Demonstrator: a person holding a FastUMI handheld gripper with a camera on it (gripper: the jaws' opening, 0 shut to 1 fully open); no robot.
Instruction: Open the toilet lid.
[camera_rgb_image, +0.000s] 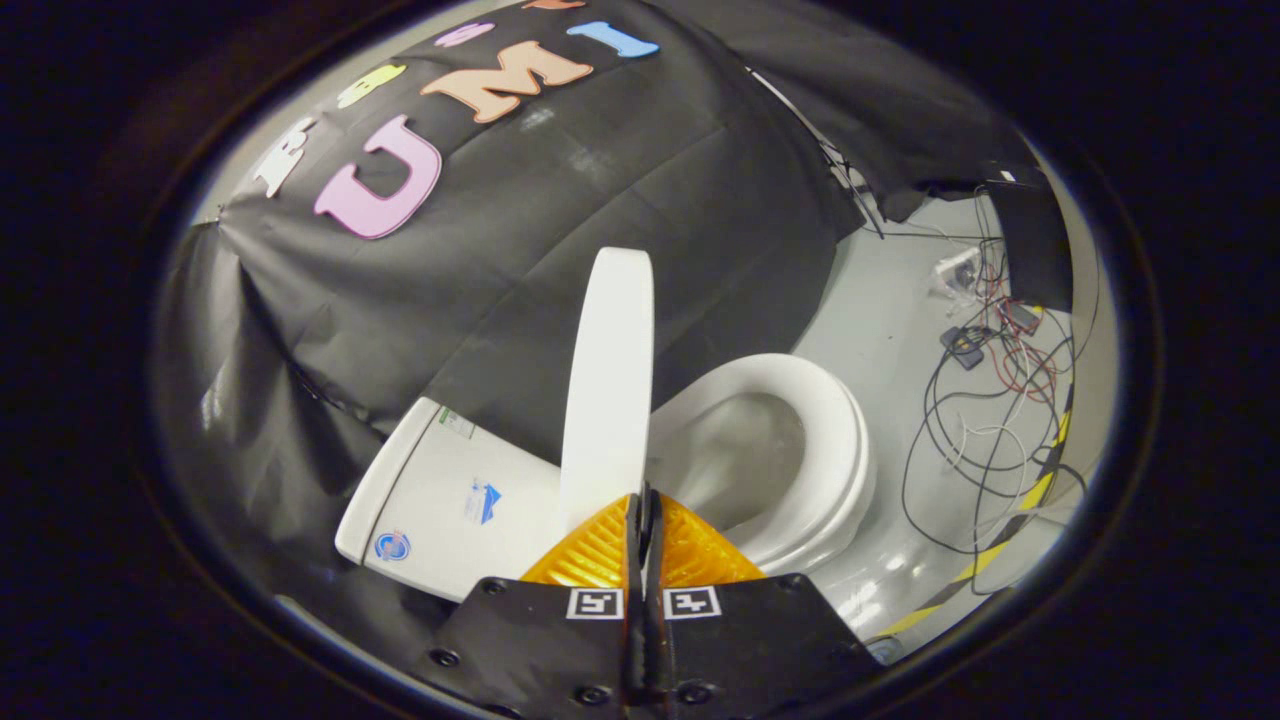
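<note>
Your gripper (641, 500) sits with its two orange ribbed fingers (598, 552) pressed close together, only a thin dark slit between them, and nothing caught in that slit. The tips meet right at the near edge of the toilet lid (608, 385), touching it or all but touching it (you cannot tell which from here), but they do not pinch it. Behind the fingers you see the black body of the tool, with a small square marker (595, 603) on each side of the slit.

Just ahead of the tips the lid stands raised, seen nearly edge-on as a tall white slab rising away from the fingers. It is up off the seat and close to upright.

To one side of the lid lies the white seat ring (835, 450), resting down on the bowl, with the bowl's pale inside (745, 455) open to view within it. To the other side of the lid is the white tank (450, 500), its flat top carrying a few small stickers (483, 503).

Beyond the toilet hangs the black cloth wall (560, 230), creased and draped down behind the tank. Past the seat you see grey floor (880, 320), with a tangle of black, white and red cables (990, 400) lying on it, some small devices among them, and a strip of yellow-and-black tape (1040, 490) running along the floor near the cables.
</note>
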